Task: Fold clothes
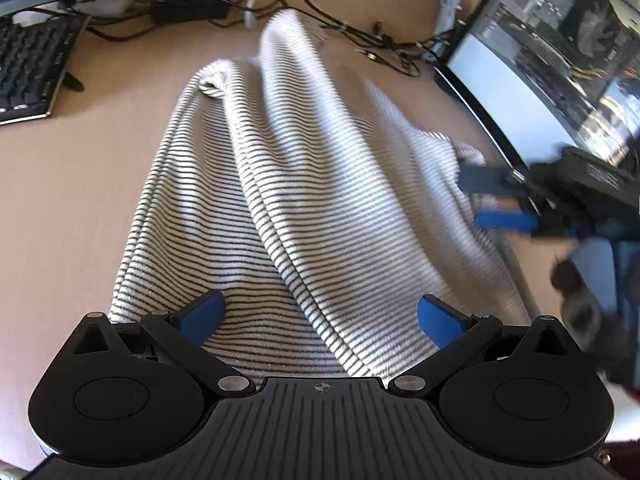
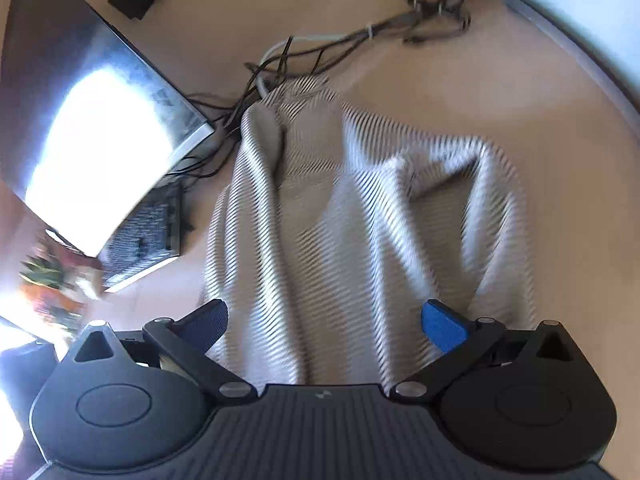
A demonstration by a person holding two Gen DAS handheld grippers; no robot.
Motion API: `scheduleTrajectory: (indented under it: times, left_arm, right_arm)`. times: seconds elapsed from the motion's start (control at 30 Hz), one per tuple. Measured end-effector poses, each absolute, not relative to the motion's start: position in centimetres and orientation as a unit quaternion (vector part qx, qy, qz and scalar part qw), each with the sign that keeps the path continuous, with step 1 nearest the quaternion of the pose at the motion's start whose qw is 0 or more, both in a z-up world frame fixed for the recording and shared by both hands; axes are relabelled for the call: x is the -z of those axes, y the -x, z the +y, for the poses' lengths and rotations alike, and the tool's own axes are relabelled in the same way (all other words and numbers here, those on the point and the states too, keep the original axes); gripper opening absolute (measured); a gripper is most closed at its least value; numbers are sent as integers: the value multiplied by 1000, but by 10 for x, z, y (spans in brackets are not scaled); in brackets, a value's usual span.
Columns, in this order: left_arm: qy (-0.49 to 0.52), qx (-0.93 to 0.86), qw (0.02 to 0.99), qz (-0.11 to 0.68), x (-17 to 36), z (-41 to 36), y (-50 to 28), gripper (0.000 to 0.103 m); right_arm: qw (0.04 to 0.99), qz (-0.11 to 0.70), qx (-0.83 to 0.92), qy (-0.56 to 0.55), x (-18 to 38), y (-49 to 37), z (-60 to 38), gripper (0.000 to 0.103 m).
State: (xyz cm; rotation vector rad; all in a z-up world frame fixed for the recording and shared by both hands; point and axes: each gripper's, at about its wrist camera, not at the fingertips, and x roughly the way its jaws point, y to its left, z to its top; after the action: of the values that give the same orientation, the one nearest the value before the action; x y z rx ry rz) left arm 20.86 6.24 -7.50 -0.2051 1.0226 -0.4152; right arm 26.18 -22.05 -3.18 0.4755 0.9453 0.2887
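A white garment with thin black stripes (image 1: 304,184) lies rumpled on the beige desk (image 1: 80,208). In the left wrist view my left gripper (image 1: 320,316) is open, its blue pads spread wide just above the near edge of the cloth. My right gripper (image 1: 500,200) appears at the right of that view, blurred, beside the garment's right edge. In the right wrist view the same garment (image 2: 352,216) is blurred and my right gripper (image 2: 324,324) is open over its near end, holding nothing.
A black keyboard (image 1: 28,68) sits at the left and a monitor (image 1: 560,60) at the right. Cables (image 1: 352,28) run along the desk's back behind the garment. The right wrist view shows a monitor (image 2: 92,128), keyboard (image 2: 148,232) and cables (image 2: 360,40).
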Motion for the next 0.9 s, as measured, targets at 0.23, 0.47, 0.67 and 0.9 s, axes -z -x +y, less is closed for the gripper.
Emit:
scheduleTrajectory:
  times: [0.23, 0.47, 0.67, 0.9]
  left_arm:
    - [137, 139, 874, 446, 52, 110, -208, 103]
    - [94, 148, 891, 418, 41, 121, -203, 103]
    - [51, 191, 891, 409, 43, 101, -205, 103]
    - [70, 217, 859, 458, 62, 63, -260, 103]
  right_arm:
    - [910, 385, -130, -82, -9, -251, -187, 98]
    - [887, 425, -179, -18, 13, -250, -130, 39]
    - [884, 439, -160, 16, 23, -243, -125, 33]
    - [910, 410, -47, -30, 3, -243, -169, 52]
